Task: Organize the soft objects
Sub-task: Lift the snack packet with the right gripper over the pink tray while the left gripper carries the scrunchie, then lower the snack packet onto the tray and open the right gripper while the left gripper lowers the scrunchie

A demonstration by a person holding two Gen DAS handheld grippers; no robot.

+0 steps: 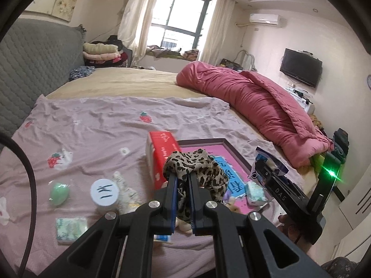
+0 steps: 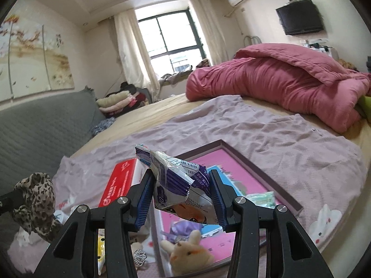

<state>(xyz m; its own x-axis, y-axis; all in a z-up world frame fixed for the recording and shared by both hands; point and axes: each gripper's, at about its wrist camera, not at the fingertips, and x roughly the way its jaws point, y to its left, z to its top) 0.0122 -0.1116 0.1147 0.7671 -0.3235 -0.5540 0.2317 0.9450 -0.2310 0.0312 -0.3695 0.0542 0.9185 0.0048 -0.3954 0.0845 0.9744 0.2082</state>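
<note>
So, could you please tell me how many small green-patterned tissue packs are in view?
2: one green-patterned tissue pack lies on the pink sheet at lower left; another sits inside the pink tray. More may be hidden behind the grippers.

The plush rabbit (image 2: 185, 252) is partly hidden behind the right gripper's fingers (image 2: 142, 199), its lower body unseen.

Home bedroom: bed (image 1: 129, 83) ahead of gripper, pink quilt (image 1: 255, 102), curtained window (image 1: 178, 20), wall television (image 1: 301, 70), air conditioner (image 1: 263, 18).
</note>
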